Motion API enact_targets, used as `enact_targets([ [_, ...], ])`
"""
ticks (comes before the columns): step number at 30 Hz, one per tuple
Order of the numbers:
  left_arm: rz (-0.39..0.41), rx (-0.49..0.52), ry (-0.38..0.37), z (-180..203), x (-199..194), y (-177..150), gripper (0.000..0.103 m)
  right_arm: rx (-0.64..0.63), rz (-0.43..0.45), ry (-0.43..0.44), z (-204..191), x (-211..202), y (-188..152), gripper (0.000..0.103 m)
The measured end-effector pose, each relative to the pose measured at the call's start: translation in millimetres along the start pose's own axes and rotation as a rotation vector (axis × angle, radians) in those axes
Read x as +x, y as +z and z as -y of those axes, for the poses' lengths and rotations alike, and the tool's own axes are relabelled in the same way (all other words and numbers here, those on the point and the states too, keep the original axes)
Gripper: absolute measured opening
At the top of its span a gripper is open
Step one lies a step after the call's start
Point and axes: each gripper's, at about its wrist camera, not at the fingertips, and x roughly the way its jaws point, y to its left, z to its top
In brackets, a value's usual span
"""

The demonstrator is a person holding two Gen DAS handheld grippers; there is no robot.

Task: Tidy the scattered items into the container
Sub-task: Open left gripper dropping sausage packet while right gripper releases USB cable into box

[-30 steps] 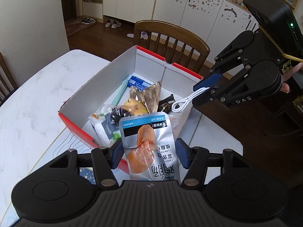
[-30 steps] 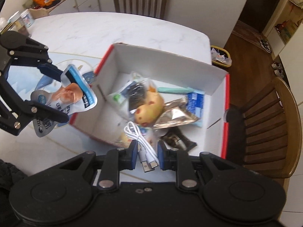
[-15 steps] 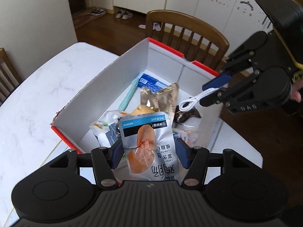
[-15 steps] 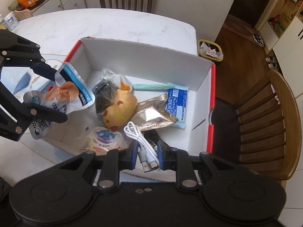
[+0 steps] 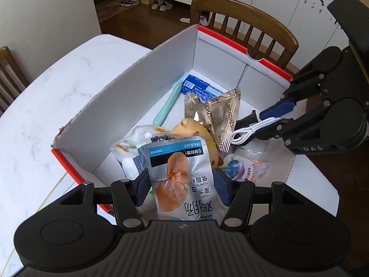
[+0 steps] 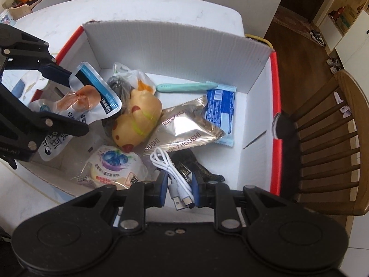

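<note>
The left gripper (image 5: pixel 182 188) is clamped on a silver food pouch (image 5: pixel 182 180) with an orange picture, holding it over the near end of the white cardboard box (image 5: pixel 129 97) with red edges, low in the centre of the left wrist view. The right gripper (image 6: pixel 178 185) is clenched on a coiled white USB cable (image 6: pixel 171 170), whose 2 plugs poke out toward the camera at the bottom centre of the right wrist view; in the left wrist view the same gripper (image 5: pixel 268 125) comes in from the right edge with the cable loop hanging over the box. Inside the box lie a yellow plush toy (image 6: pixel 136 122), a gold foil packet (image 6: pixel 184 129), a blue wrapped packet (image 6: pixel 220 112), a mint-green toothbrush (image 6: pixel 186 86), a blueberry-printed snack bag (image 6: pixel 114 164), a clear bag of dark items (image 6: pixel 125 76) and a black packet (image 6: pixel 196 167). The box sits on a white marble desk (image 5: pixel 46 87), with a wooden chair (image 5: pixel 244 23) behind its far end.
</note>
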Motion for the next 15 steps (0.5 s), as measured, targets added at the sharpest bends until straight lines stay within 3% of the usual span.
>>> enact_targets([
  [15, -0.048, -0.004, 0.010, -5, 34, 6, 0.058, 0.021, -0.026, 0.000, -1, 16, -4, 0.023],
])
